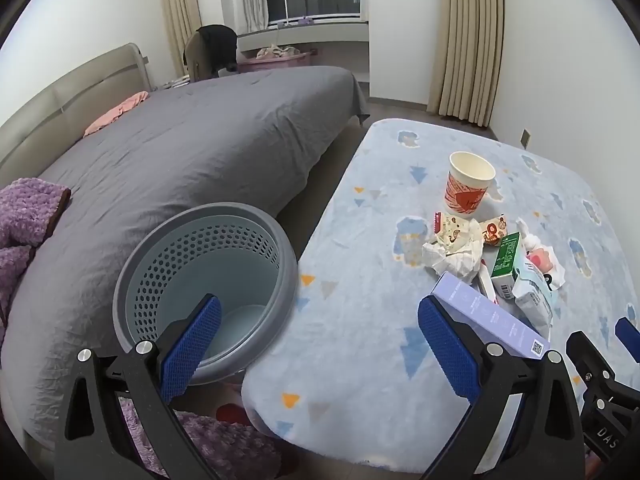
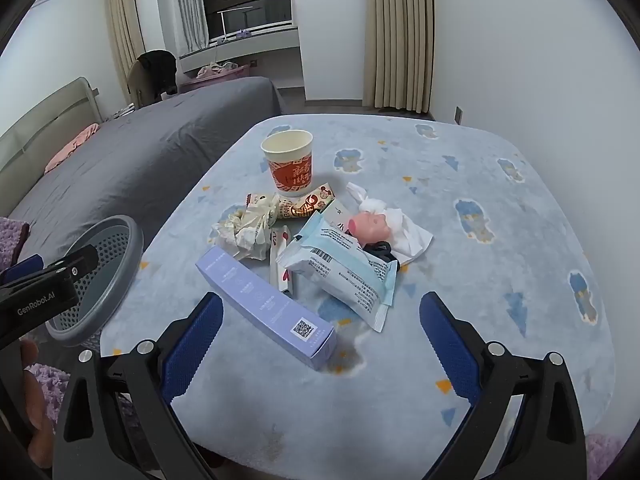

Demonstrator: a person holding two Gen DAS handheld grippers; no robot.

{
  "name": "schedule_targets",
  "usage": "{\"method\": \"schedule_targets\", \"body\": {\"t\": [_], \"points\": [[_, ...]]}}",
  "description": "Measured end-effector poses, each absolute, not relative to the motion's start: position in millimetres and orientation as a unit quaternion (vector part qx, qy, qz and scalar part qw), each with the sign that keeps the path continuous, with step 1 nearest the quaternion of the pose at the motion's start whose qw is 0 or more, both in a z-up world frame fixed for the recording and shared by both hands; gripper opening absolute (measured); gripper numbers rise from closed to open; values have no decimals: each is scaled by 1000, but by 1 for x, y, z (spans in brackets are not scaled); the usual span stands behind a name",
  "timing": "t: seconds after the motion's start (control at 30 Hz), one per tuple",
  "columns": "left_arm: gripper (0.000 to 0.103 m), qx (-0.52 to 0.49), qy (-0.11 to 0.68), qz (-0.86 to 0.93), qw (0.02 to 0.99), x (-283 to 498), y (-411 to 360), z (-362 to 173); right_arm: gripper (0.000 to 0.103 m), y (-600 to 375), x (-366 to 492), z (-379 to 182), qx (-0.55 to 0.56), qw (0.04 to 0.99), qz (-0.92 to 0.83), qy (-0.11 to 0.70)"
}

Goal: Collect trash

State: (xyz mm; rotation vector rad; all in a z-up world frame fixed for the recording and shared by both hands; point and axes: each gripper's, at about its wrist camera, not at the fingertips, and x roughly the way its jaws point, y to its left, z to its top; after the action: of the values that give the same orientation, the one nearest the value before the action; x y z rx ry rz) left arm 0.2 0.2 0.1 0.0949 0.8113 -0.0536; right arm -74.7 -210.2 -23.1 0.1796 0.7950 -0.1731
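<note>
A pile of trash lies on the blue patterned table (image 2: 460, 360): a lilac box (image 2: 266, 300), a white and blue wipes packet (image 2: 344, 268), crumpled paper (image 2: 248, 228), a snack wrapper (image 2: 304, 204), a red and white paper cup (image 2: 290, 166) and a pink item on tissue (image 2: 372, 224). The grey perforated bin (image 1: 208, 280) stands left of the table. My left gripper (image 1: 320, 344) is open over the gap between the bin and the table edge. My right gripper (image 2: 320, 344) is open just in front of the lilac box, which also shows in the left wrist view (image 1: 492, 316).
A bed with a grey cover (image 1: 180, 160) runs along the left behind the bin. Purple fluffy fabric (image 1: 24, 216) lies at the near left. A green carton (image 1: 506, 260) stands in the pile. White walls and curtains (image 2: 400, 36) are behind the table.
</note>
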Motion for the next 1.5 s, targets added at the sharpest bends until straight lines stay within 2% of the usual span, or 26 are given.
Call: {"method": "schedule_targets", "body": {"t": [1.5], "points": [[97,73,393,-19,916,-8,-6,-8,94,-215,-78,-26,93,914,-84,386]]}}
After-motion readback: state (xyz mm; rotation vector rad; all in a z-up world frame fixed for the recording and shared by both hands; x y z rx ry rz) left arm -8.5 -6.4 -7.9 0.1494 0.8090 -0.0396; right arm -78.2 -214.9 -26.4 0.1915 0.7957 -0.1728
